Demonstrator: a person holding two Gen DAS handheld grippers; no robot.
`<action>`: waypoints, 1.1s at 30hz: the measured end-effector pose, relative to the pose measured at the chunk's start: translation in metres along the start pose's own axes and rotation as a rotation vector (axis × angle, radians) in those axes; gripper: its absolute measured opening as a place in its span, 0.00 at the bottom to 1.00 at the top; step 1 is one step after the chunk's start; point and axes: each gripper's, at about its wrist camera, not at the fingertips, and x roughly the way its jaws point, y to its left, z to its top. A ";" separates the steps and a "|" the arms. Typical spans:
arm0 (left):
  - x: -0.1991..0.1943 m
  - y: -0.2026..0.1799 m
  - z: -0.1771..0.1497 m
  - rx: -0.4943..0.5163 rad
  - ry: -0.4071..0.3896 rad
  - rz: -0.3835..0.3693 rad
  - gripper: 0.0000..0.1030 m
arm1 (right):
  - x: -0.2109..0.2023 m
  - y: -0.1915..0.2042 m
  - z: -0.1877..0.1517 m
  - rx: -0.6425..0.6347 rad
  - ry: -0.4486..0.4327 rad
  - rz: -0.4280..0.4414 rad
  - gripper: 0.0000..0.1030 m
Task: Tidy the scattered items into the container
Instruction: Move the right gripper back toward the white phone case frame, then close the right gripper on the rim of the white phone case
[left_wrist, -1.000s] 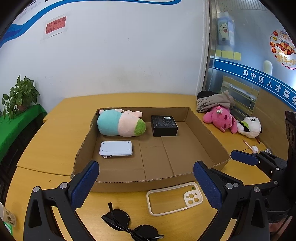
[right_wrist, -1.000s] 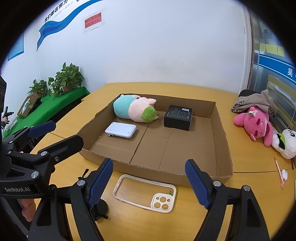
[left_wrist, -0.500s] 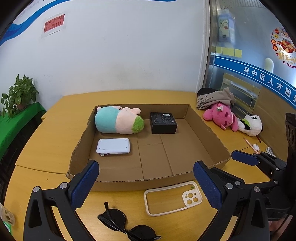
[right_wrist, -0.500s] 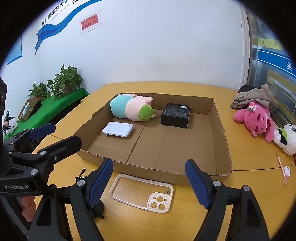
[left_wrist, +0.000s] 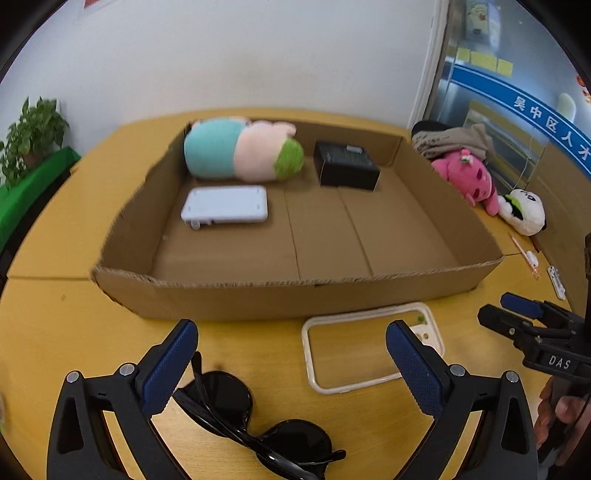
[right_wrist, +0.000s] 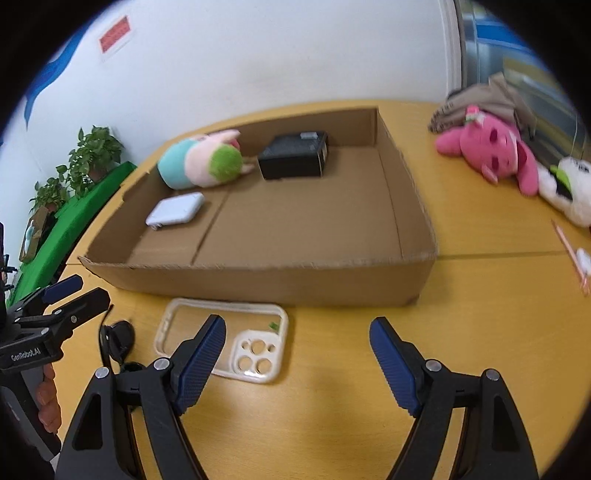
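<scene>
A shallow cardboard box holds a teal-pink plush, a white flat device and a black box. In front of it on the table lie a white phone case and black sunglasses. My left gripper is open and empty, low over the sunglasses. My right gripper is open and empty, just right of the phone case.
A pink plush, a panda plush and a grey cloth bundle lie right of the box. A pencil and small white items lie near the right edge. Potted plants stand at the left.
Both grippers have moved forward and down toward the table in front of the box. The left now hangs over the sunglasses, the right has swung right beside the phone case. Both stay open.
</scene>
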 end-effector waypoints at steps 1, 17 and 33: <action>0.006 0.001 -0.001 -0.007 0.019 -0.002 0.99 | 0.006 -0.001 -0.002 -0.003 0.018 0.000 0.78; 0.067 -0.012 -0.020 0.025 0.236 -0.004 0.61 | 0.052 0.018 -0.022 -0.130 0.095 -0.111 0.76; 0.071 -0.009 -0.018 0.014 0.234 -0.019 0.07 | 0.055 0.023 -0.027 -0.163 0.088 -0.097 0.54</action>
